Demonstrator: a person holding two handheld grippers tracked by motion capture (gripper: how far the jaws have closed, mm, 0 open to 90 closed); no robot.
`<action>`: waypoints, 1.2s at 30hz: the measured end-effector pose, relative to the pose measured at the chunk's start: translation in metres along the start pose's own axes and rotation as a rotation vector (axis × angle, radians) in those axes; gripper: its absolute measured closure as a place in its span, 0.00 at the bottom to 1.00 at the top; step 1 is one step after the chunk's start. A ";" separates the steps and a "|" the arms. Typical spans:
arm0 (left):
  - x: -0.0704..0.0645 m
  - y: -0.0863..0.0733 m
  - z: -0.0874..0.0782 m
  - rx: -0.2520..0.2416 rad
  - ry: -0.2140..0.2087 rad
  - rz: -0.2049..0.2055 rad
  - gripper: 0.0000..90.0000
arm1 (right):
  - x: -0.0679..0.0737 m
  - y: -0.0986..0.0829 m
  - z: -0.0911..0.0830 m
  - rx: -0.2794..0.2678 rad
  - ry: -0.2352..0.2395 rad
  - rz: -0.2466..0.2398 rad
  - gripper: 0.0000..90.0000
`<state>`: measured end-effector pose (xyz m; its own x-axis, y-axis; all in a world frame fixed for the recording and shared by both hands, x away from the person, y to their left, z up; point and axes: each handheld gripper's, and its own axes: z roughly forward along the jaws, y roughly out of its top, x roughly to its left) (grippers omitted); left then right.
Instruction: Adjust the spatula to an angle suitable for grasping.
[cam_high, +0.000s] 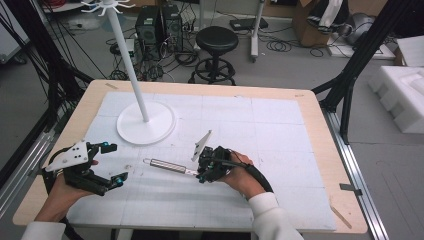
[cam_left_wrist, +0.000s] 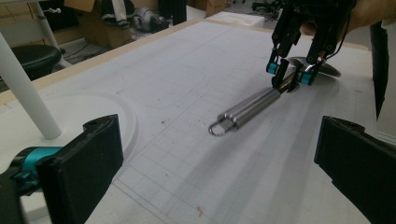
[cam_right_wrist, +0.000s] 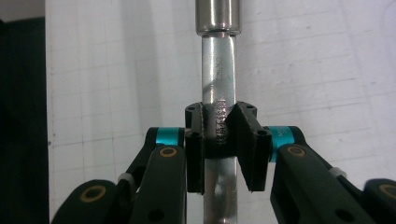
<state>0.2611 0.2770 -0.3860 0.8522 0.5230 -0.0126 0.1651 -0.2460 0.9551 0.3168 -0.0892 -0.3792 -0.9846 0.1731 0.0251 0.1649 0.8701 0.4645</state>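
Tongs are seen nearest the front edge of the worktop (cam_high: 320, 165). The left tongs (cam_high: 111, 164) are held near the front left corner, jaws spread wide with nothing between them, as the left gripper view confirms. The right tongs (cam_high: 201, 172) are held just right of the middle of the front half and are clamped on the flat steel neck of a utensil (cam_high: 170, 165); in the right gripper view the pads (cam_right_wrist: 243, 140) are pressed against both sides of that neck (cam_right_wrist: 218, 84). The utensil is laid on the white mat, its round handle pointed toward the left edge and its wire loop (cam_left_wrist: 217, 128) at the free end, between the two tongs. Its head is seen as a flat shape behind the right tongs in the left gripper view. Farther back, toward the left rear of the worktop, a white stand (cam_high: 146, 122) is set on its round base, its pole risen upright.
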 end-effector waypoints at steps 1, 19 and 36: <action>0.000 0.000 0.000 0.000 -0.001 -0.001 0.02 | -0.001 -0.001 -0.003 -0.011 -0.002 0.005 0.83; 0.002 0.000 0.001 0.004 0.000 -0.001 0.02 | -0.012 -0.017 -0.051 -0.249 0.019 0.020 0.83; 0.002 0.000 0.000 0.005 0.002 -0.002 0.02 | -0.019 -0.017 -0.092 -0.503 0.028 -0.015 0.83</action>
<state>0.2629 0.2778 -0.3865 0.8508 0.5253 -0.0137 0.1692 -0.2491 0.9536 0.3271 -0.1497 -0.3063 -0.9889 0.1440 0.0355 0.1088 0.5414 0.8337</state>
